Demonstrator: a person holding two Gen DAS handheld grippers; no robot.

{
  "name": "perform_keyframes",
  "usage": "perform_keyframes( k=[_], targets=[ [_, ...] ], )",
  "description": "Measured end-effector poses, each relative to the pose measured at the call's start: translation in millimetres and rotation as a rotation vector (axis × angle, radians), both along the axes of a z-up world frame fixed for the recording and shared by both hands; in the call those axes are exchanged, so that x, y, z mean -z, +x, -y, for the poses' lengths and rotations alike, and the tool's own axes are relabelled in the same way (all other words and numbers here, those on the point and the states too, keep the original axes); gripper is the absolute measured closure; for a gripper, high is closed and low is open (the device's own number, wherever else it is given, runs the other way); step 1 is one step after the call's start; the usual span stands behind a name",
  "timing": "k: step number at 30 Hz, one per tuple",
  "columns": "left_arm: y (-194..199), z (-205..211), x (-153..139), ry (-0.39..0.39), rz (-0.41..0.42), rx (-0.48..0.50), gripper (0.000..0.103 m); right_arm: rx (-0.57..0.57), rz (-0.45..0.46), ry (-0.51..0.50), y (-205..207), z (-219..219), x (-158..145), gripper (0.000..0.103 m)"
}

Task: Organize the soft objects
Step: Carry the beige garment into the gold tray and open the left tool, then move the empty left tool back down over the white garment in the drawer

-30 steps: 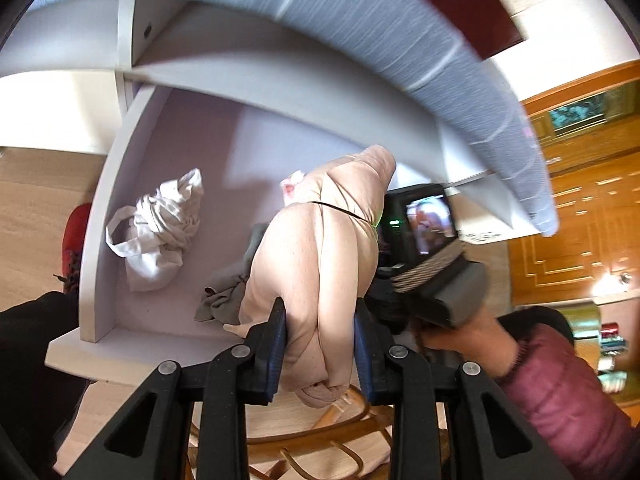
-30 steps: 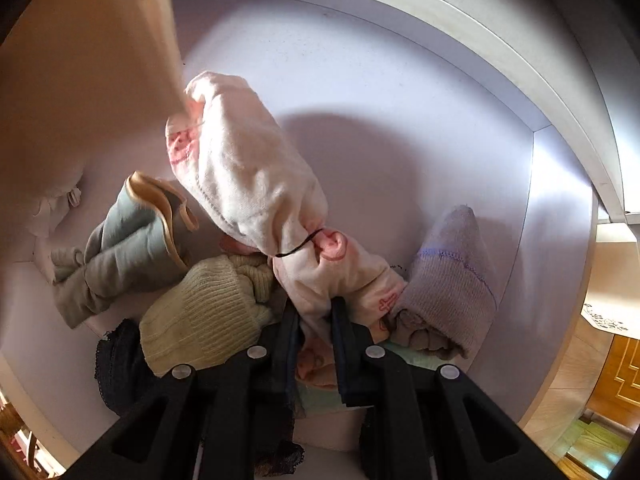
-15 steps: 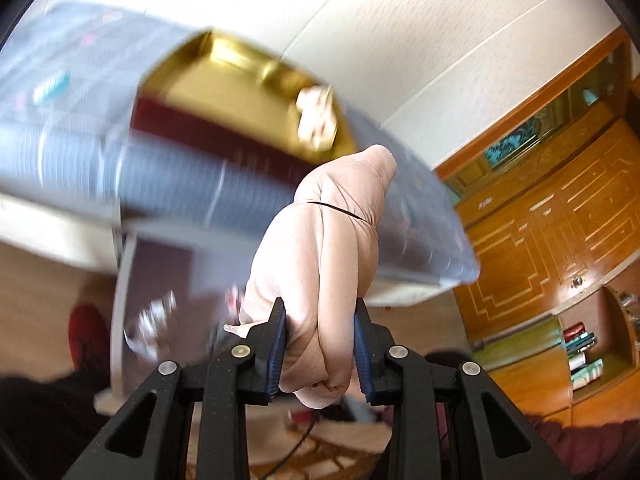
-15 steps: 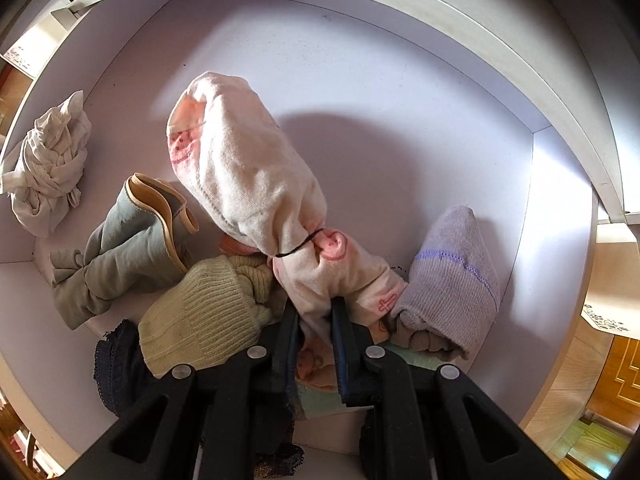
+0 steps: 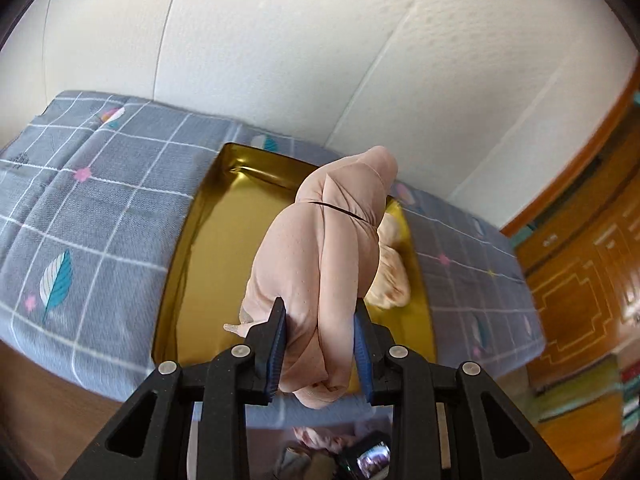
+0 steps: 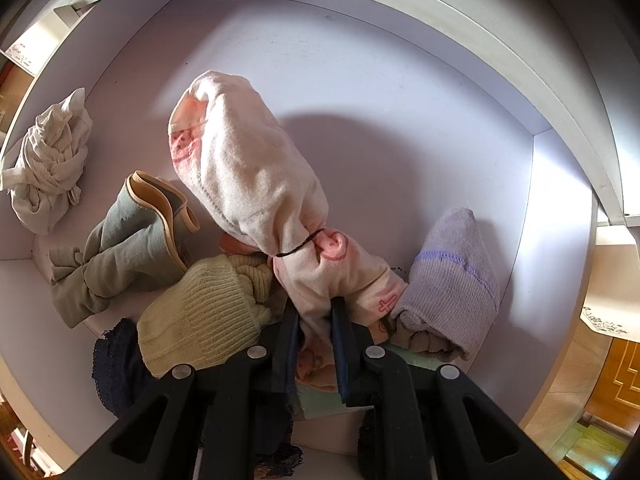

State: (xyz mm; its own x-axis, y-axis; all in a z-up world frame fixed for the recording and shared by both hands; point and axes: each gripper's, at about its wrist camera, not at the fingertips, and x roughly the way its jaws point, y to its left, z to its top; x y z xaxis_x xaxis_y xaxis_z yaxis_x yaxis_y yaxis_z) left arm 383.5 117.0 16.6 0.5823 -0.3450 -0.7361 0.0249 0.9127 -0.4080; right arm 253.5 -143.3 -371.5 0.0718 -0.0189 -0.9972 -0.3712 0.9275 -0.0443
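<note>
my left tool pinches a beige rolled bundle tied with a thin black band, and it hangs over a gold tray on the grey checked bed cover. a pale cloth lump lies in the tray behind the bundle. my right tool pinches a cream and pink bundle inside the white drawer, among a grey-green roll, a yellow knit roll, a lilac roll and a white knotted cloth.

no legible text, labels or numbers
</note>
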Motion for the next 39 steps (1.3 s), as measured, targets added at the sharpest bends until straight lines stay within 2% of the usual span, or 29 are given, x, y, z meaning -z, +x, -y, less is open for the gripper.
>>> perform_keyframes(
  k=[4, 9, 17, 20, 22, 26, 30, 35, 39],
  targets=[
    [46.3, -9.6, 20.3, 0.049, -0.065, -0.052, 0.073, 0.001, -0.005, 0.000, -0.7, -1.5, 0.3, 0.089],
    [83.7, -15.3, 42.4, 0.110, -0.116, -0.079, 0.072, 0.001, -0.012, 0.007, 0.9, -0.4, 0.4, 0.089],
    [109.0, -10.0, 69.3, 0.204, -0.161, -0.095, 0.070, 0.005, -0.014, 0.013, 2.9, 1.8, 0.2, 0.089],
    [106.9, -10.1, 69.7, 0.211, -0.146, -0.096, 0.066, 0.005, -0.014, 0.013, 2.8, 1.9, 0.1, 0.089],
    [103.5, -11.1, 67.4, 0.217, -0.132, -0.101, 0.059, 0.005, -0.013, 0.011, 3.0, 2.0, 0.1, 0.089],
    [85.5, -13.9, 52.3, 0.202, -0.078, -0.110, 0.056, 0.004, -0.010, 0.007, 2.5, 2.6, 0.1, 0.089],
    [57.3, -15.1, 31.0, 0.195, 0.010, -0.098, 0.052, 0.003, -0.005, 0.003, 1.0, 1.0, 0.5, 0.089],
    [-6.9, -7.9, 9.3, 0.148, 0.101, -0.046, 0.050, 0.002, 0.000, -0.003, -0.7, -1.3, 1.2, 0.089],
    [-68.5, 6.5, 5.5, 0.149, 0.147, 0.025, 0.046, 0.003, 0.004, -0.003, -1.7, -1.7, 1.3, 0.089]
  ],
)
